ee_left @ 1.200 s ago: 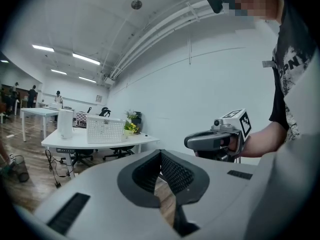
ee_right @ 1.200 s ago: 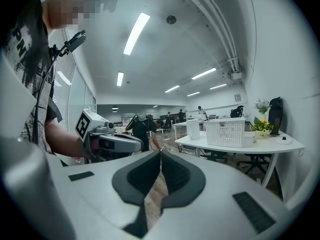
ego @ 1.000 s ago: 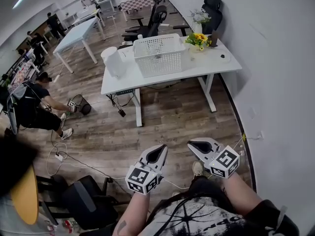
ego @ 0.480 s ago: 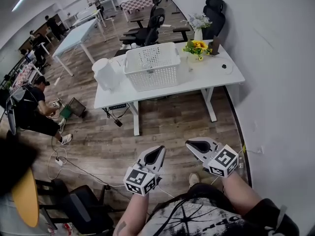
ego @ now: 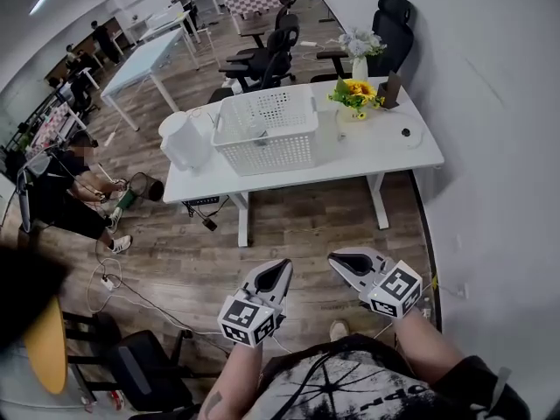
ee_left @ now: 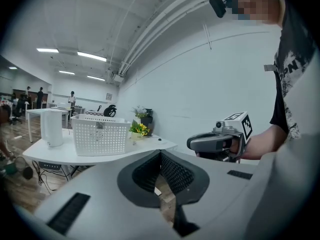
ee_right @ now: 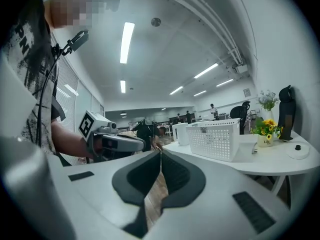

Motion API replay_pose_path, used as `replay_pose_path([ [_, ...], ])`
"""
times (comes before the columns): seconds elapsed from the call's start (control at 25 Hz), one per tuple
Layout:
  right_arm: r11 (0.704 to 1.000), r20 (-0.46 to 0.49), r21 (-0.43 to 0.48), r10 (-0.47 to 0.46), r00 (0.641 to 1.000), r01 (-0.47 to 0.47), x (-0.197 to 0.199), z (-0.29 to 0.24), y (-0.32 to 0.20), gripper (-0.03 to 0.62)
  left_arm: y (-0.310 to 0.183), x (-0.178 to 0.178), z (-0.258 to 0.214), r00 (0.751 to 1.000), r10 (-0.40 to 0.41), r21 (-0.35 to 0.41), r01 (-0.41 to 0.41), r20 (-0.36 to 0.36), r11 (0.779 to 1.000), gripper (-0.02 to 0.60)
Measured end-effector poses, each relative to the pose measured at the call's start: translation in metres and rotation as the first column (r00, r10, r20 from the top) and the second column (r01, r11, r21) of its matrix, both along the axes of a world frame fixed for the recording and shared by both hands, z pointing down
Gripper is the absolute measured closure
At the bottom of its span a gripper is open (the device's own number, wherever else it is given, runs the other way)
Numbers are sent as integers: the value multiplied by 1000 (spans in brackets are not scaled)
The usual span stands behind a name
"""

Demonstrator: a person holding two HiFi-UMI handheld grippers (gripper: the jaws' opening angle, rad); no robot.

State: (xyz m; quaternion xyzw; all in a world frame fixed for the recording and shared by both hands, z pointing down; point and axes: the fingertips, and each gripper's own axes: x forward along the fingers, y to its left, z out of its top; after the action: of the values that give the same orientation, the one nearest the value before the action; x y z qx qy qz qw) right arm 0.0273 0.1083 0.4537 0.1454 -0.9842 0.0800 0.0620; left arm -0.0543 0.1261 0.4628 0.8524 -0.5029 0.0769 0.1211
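Left claw [ego: 283, 265] and right claw [ego: 333, 257] are hovering pressed together, empty; pushed forward this low, they risk striking the far tabletop [ego: 389, 151] edge.

Perforated plastic basket [ego: 267, 143], wood-plank floor [ego: 306, 226] (matt), smooth tabletop [ego: 389, 147]

Letters "PN" legible on shirt [ee_left: 294, 64], rest unclear
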Motion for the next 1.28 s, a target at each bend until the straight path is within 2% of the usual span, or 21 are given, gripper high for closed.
replay_pose_path([
  [0.32, 999, 4, 10, -47, 999, 47, 15, 3, -40, 569, -36, 7, 0, 998, -65, 4, 65, 11, 998, 571],
  [0.6, 998, 4, 12, -58, 998, 58, 17, 4, -62, 569, -53, 8, -2, 997, -81, 0, 81, 20, 997, 571],
  [0.96, 999, 2, 24, -33, 999, 33, 5, 7, -93, 569, -90, -3, 1, 999, -45, 11, 45, 14, 999, 571],
  [1.28, 999, -10, 23, 25, 1000, -25, -35, 7, -140, 569, -148, -41, 0, 1000, 22, 19, -22, -2, 1000, 571],
])
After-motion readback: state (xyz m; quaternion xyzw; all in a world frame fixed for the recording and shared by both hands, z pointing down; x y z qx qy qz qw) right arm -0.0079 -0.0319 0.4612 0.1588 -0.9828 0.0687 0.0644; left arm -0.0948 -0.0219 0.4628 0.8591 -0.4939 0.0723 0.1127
